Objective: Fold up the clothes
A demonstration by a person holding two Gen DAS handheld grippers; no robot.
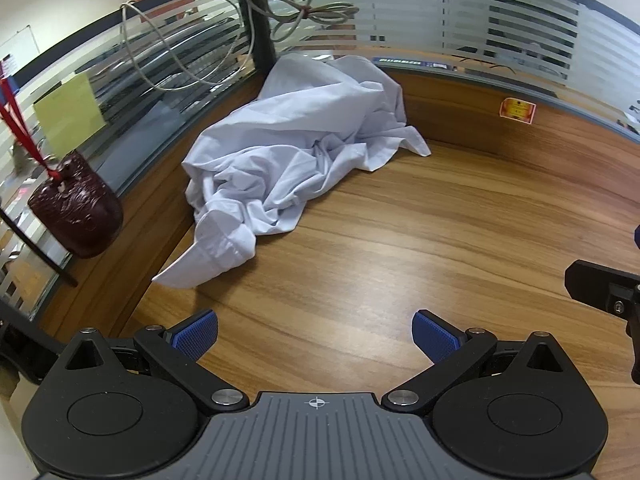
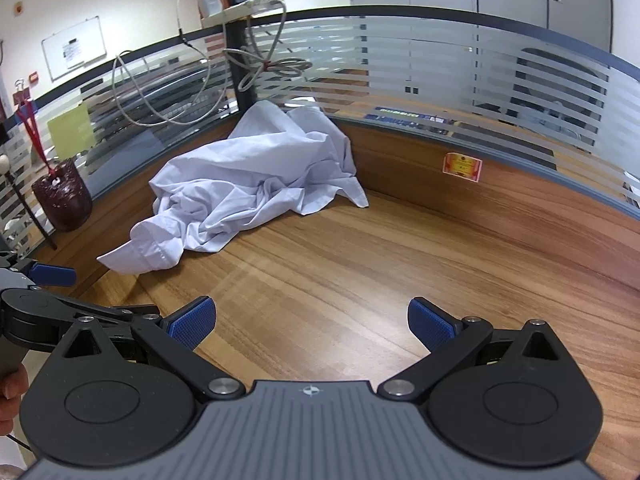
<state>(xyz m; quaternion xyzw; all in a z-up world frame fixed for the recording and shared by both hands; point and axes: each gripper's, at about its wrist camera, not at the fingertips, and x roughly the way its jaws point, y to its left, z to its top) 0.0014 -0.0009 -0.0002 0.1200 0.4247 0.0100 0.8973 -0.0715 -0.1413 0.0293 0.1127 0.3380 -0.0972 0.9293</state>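
Note:
A crumpled pale blue shirt [image 1: 296, 152] lies in a heap in the far left corner of the wooden desk [image 1: 400, 248], its cuff pointing toward me. The same shirt [image 2: 256, 184] shows in the right wrist view, far left. My left gripper [image 1: 316, 334] hovers over bare wood short of the shirt, open, nothing between its blue pads [image 1: 196, 334]. My right gripper [image 2: 312, 322] is also open and empty, further from the shirt. The left gripper [image 2: 44, 280] appears at the left edge of the right wrist view.
Striped glass partitions [image 1: 440, 12] on wooden panels enclose the desk corner. A dark red pot [image 1: 78, 210] with a red lanyard stands at the left. Grey cables [image 1: 296, 12] hang over the partition by a black post. A red sticker [image 1: 517, 110] marks the back panel.

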